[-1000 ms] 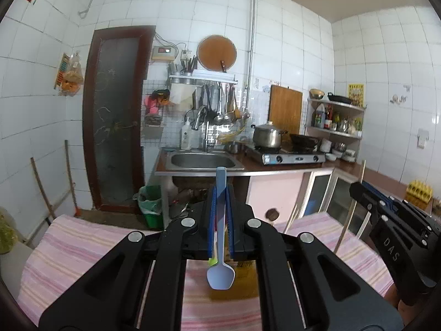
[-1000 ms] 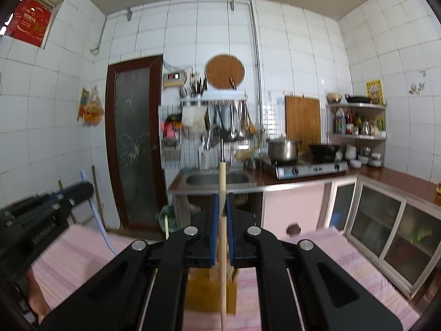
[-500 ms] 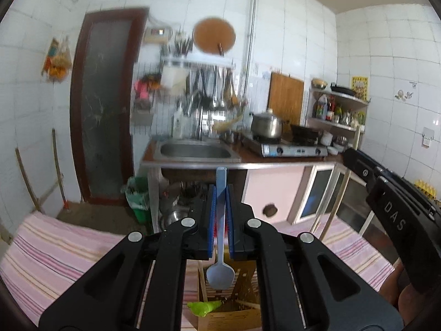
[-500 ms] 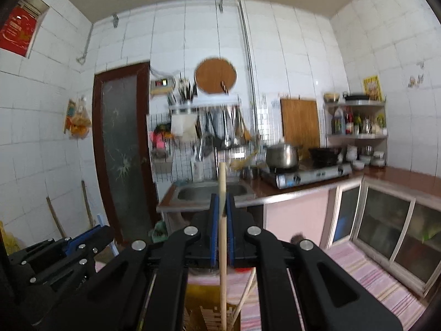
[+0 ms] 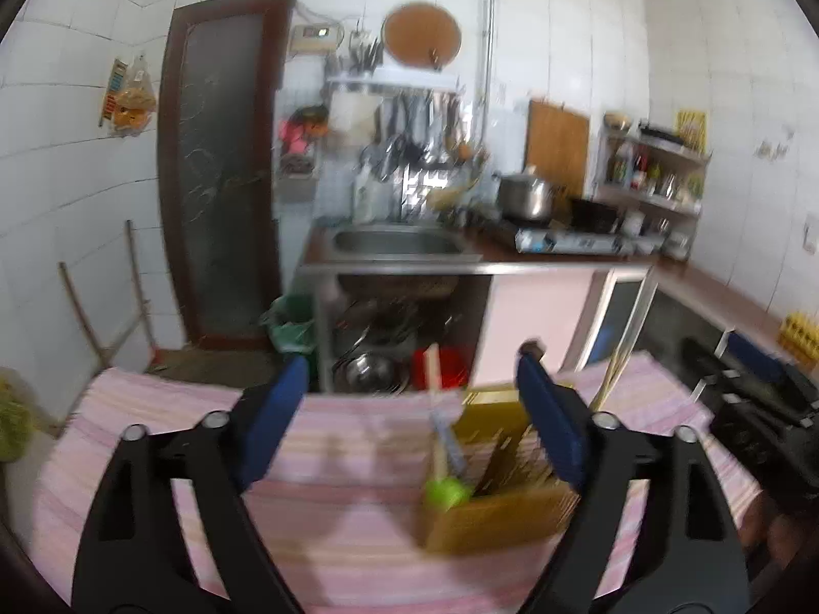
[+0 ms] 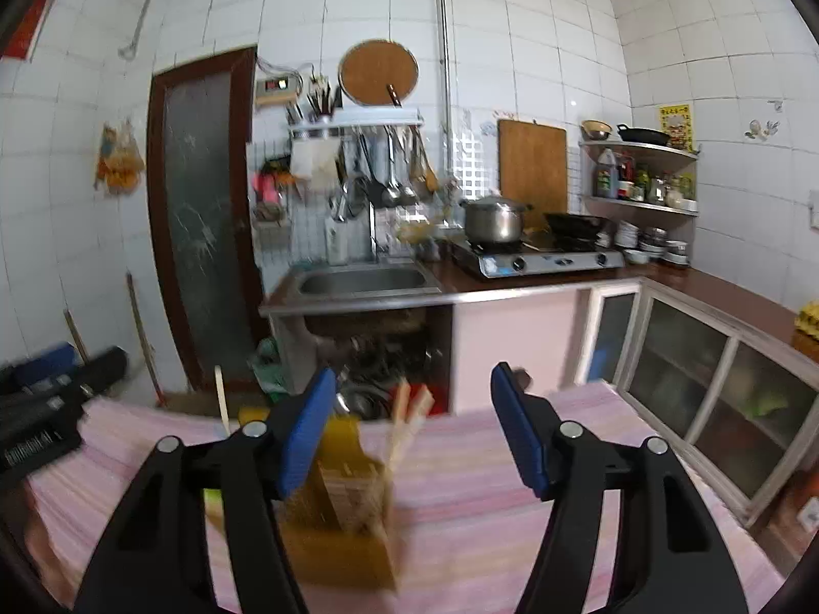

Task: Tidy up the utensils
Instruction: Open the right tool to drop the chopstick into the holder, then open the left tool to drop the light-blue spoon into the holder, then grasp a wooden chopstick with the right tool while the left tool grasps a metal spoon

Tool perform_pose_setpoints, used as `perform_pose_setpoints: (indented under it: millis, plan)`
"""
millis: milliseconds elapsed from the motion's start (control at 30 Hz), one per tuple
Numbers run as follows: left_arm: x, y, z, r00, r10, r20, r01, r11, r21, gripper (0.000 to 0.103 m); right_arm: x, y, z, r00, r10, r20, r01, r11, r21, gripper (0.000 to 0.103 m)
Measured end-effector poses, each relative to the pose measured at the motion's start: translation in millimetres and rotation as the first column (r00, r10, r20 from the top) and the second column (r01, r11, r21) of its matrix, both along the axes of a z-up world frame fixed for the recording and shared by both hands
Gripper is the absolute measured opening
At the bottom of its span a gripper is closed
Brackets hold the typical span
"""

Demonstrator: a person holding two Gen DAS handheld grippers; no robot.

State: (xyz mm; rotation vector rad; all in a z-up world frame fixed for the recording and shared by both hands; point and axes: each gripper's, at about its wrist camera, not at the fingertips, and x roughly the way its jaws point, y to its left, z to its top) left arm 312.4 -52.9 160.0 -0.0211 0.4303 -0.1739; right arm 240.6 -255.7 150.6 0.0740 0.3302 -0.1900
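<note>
Standing on striped cloth: wooden utensil box; left gripper and right gripper both just spread, apparently empty.

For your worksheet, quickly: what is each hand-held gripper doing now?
Left hand-held gripper: just opened, empty.
Right hand-held gripper: just opened, empty.

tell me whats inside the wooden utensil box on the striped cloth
The yellowish wooden utensil box holds a spoon with a green handle end, a blue-handled utensil and pale wooden sticks. Their lower ends are hidden by its walls and blur.
</note>
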Motion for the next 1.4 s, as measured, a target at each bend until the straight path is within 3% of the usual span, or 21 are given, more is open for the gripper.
perform_pose_setpoints:
  millis: [100,200,400,533,733,833,900,1067,1167,1233,1400]
  plan:
    - [-28,18,-11,1.0,0.027,-0.012,-0.026,0.999,0.032,0.098,-30,3,-16,0.998,0.0,-0.065,0.0,1.0,0.003,0.071]
    - [-52,29,-34,0.998,0.052,-0.03,-0.049,0.994,0.094,0.098,-52,9,-40,0.991,0.01,-0.132,-0.007,1.0,0.024,0.071]
    - [-90,34,-112,0.98,0.047,-0.191,-0.002,0.973,0.232,0.098,-80,33,-116,0.955,0.048,-0.292,-0.031,0.998,0.062,0.071]
    - [-98,46,-150,0.953,0.037,-0.3,0.024,0.981,0.195,0.098,-83,46,-153,0.924,0.064,-0.378,-0.033,0.996,0.086,0.071]
    - [-101,62,-188,0.926,0.083,-0.367,-0.025,0.987,0.161,0.098,-79,66,-177,0.895,0.084,-0.438,-0.058,0.996,0.072,0.069]
    - [-102,64,-200,0.922,0.106,-0.373,-0.038,0.982,0.185,0.098,-75,76,-183,0.88,0.089,-0.466,-0.069,0.996,0.06,0.053]
    - [-103,62,-204,0.924,0.111,-0.367,-0.033,0.977,0.213,0.098,-71,80,-187,0.869,0.1,-0.485,-0.079,0.995,0.064,0.052]
    - [-102,56,-208,0.921,0.096,-0.378,-0.01,0.975,0.222,0.098,-63,88,-194,0.843,0.12,-0.525,-0.089,0.992,0.085,0.034]
    - [-103,52,-206,0.919,0.088,-0.384,0.003,0.973,0.229,0.098,-59,92,-198,0.843,0.112,-0.526,-0.083,0.993,0.079,0.029]
    - [-105,48,-205,0.916,0.071,-0.395,0.018,0.976,0.217,0.098,-59,94,-198,0.841,0.139,-0.523,-0.104,0.99,0.096,0.011]
    - [-111,34,-201,0.914,0.035,-0.404,0.052,0.978,0.203,0.098,-65,94,-196,0.839,0.151,-0.522,-0.121,0.989,0.09,0.007]
